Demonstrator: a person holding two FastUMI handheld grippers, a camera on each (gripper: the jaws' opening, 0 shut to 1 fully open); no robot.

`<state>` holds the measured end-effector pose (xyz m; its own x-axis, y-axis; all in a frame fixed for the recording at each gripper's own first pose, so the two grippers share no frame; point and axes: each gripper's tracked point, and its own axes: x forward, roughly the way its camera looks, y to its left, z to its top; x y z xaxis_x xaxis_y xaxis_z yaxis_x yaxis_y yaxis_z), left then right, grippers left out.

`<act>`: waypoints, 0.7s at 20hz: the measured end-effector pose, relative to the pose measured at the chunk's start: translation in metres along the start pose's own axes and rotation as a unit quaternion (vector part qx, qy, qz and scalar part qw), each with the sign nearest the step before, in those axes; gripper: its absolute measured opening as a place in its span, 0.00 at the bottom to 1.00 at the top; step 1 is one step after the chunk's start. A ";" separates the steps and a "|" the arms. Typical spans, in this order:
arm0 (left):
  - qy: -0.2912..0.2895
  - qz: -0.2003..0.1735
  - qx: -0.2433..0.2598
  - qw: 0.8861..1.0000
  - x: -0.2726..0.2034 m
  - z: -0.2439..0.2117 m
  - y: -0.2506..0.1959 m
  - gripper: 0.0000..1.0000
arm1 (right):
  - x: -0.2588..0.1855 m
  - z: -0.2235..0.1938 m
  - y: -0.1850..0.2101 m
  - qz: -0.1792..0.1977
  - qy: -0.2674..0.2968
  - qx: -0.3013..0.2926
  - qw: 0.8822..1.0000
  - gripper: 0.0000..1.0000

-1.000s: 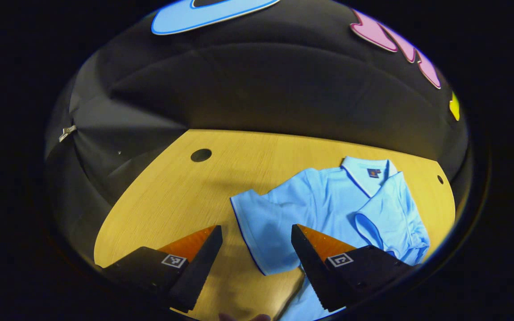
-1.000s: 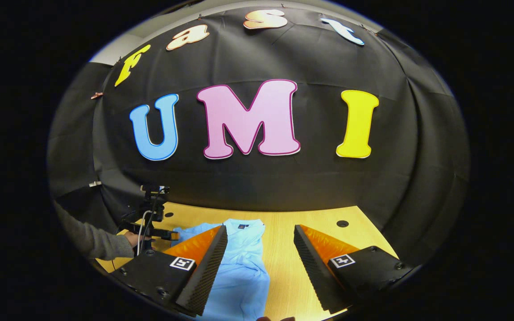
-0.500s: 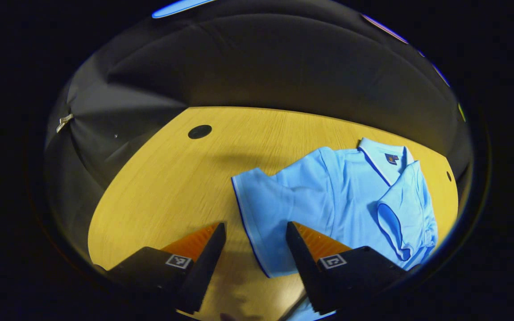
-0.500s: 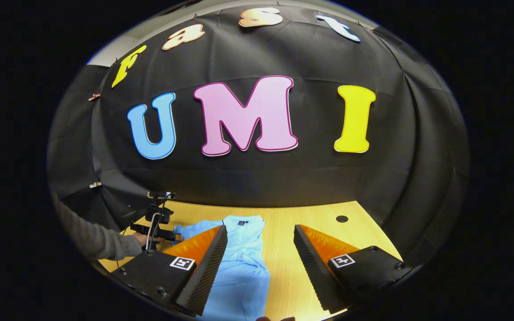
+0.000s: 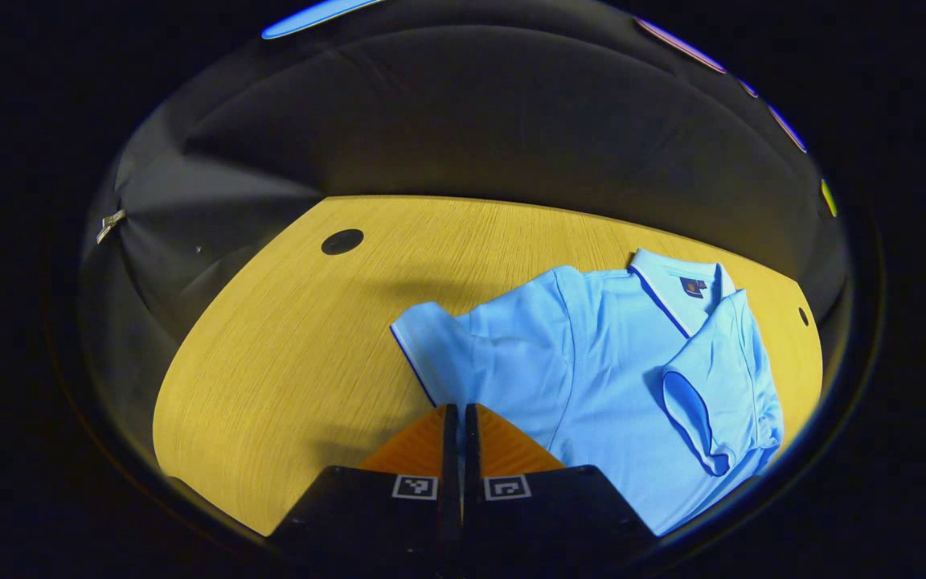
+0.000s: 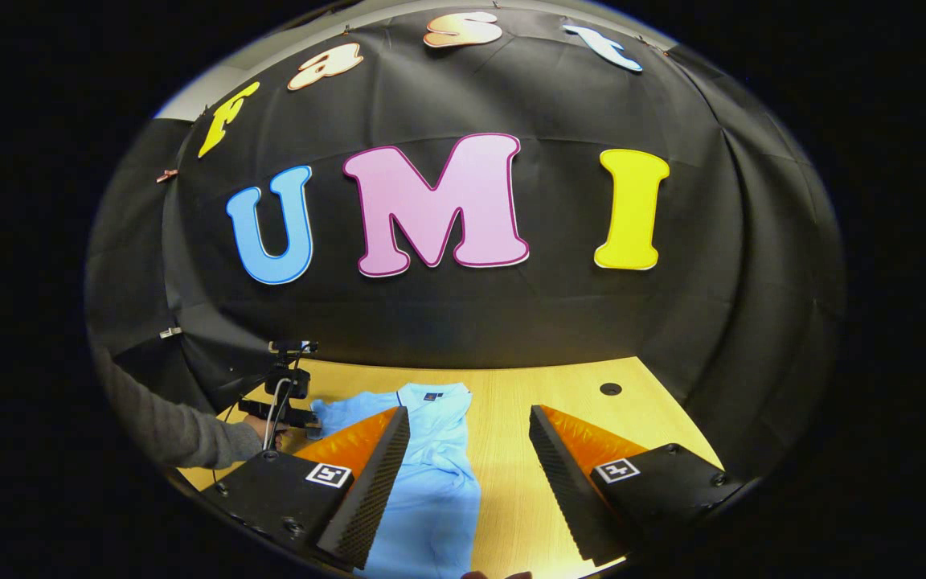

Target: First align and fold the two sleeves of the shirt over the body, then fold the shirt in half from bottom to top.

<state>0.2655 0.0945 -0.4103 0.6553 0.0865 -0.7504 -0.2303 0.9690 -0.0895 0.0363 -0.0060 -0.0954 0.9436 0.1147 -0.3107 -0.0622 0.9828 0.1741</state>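
Recording booth, lab-like: black cloth wall (image 6: 511, 322) clipped up behind wooden table (image 5: 294, 338) with cable holes (image 5: 342, 241); small camera rig (image 6: 290, 374) stood at table's edge.

A wooden worktop (image 5: 286, 338) with a yellowish grain carries the scene. Two round dark holes are cut into it: one at the far left (image 5: 342, 241), one at the far right edge (image 5: 802, 316). Black cloth (image 5: 463, 121) hangs behind the far edge as the booth's wall, creased in places, with a small metal clip (image 5: 110, 224) pinned on its left side.
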 end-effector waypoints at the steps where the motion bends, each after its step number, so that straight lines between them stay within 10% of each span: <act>1: -0.001 -0.002 -0.002 1.000 0.001 0.001 -0.001 0.06 | -0.002 0.001 -0.001 -0.001 0.000 0.000 1.000 0.94; 8: -0.042 -0.016 0.005 0.999 -0.014 0.024 -0.012 0.06 | -0.009 -0.005 -0.011 -0.006 0.006 0.007 1.000 0.94; 14: -0.109 -0.105 0.079 0.985 -0.063 0.059 -0.097 0.06 | -0.012 -0.004 -0.016 -0.005 0.004 0.008 1.000 0.94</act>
<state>0.2893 0.0086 -0.3155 0.8196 -0.0883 -0.5661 0.0298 0.9933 -0.1117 0.0248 -0.0223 -0.0987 0.9418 0.1064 -0.3190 -0.0477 0.9813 0.1864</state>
